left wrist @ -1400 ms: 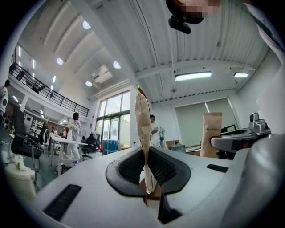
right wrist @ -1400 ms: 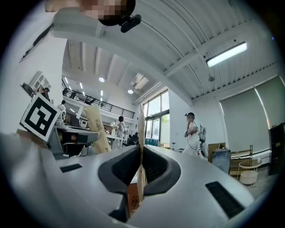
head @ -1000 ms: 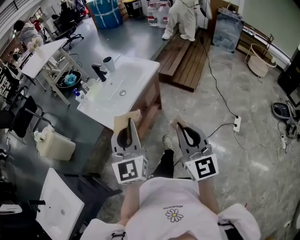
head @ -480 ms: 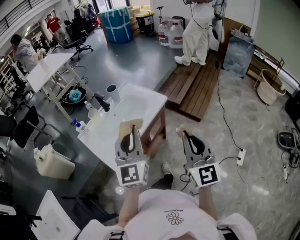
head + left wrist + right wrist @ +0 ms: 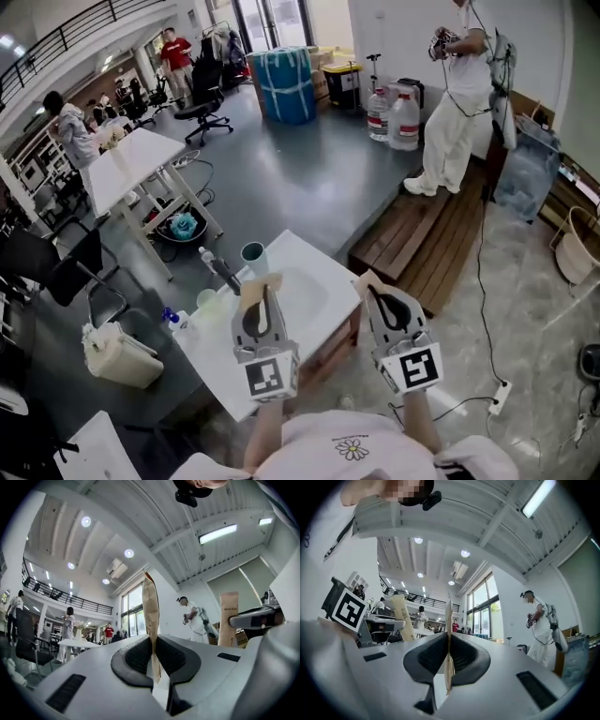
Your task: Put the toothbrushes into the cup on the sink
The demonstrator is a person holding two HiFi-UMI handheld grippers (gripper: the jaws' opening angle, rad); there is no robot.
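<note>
My left gripper (image 5: 263,302) is shut on a tan paper-wrapped toothbrush (image 5: 259,285) that sticks up past the jaws. My right gripper (image 5: 379,296) is shut on a second wrapped toothbrush (image 5: 367,280). Both hover over the near edge of the white sink (image 5: 305,279). A pale teal cup (image 5: 253,254) stands at the sink's back left, beside the black faucet (image 5: 221,272). In the left gripper view the wrapper (image 5: 151,616) is pinched between the pads (image 5: 137,657), with the other packet (image 5: 228,618) at the right. In the right gripper view a wrapper (image 5: 448,634) is clamped edge-on.
Small bottles (image 5: 172,320) and a green cup (image 5: 206,300) sit at the sink's left end. A white canister (image 5: 117,354) lies on the floor at the left. A wooden platform (image 5: 427,246) with a standing person (image 5: 452,103) lies to the right. Tables and chairs (image 5: 141,173) stand behind.
The view has tilted up and closed in on the sink, which now sits directly beneath both grippers. Both grippers have kept hold of their wrapped toothbrushes.
</note>
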